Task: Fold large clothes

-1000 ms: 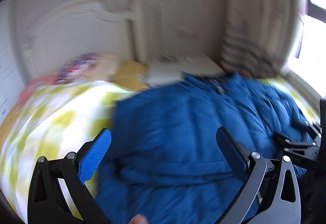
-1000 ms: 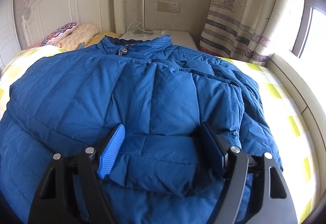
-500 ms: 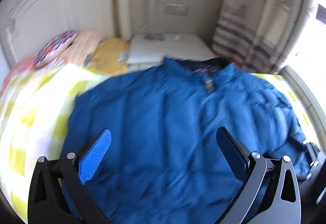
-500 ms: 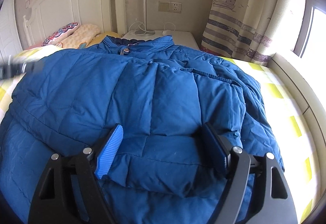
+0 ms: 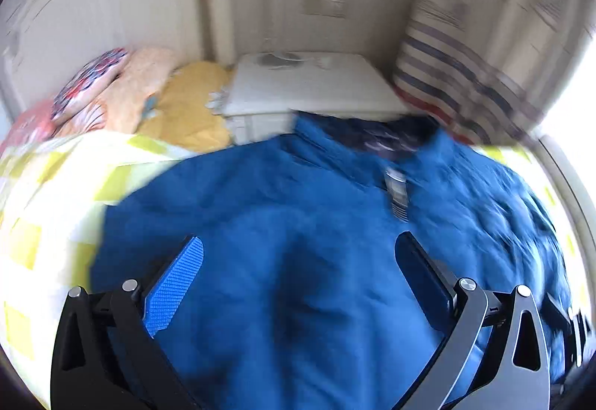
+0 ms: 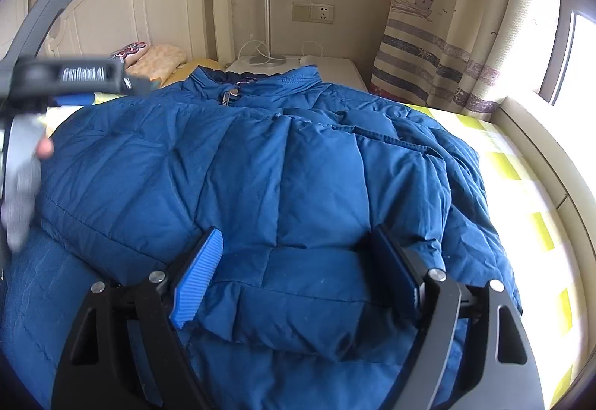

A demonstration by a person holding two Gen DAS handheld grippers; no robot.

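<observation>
Yellow-checked bed carries the blue jacket, collar toward the headboard, long axis running away from both tools. Right gripper, jaws just widening, straddles the folded hem unpinched; left gripper hangs open over the jacket's left half.

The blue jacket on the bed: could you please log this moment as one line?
jacket: spread on bed, partly folded | right gripper: open, jaws just widened, folded edge between | left gripper: open over jacket, empty

A home bedroom: bed, headboard, curtain.
</observation>
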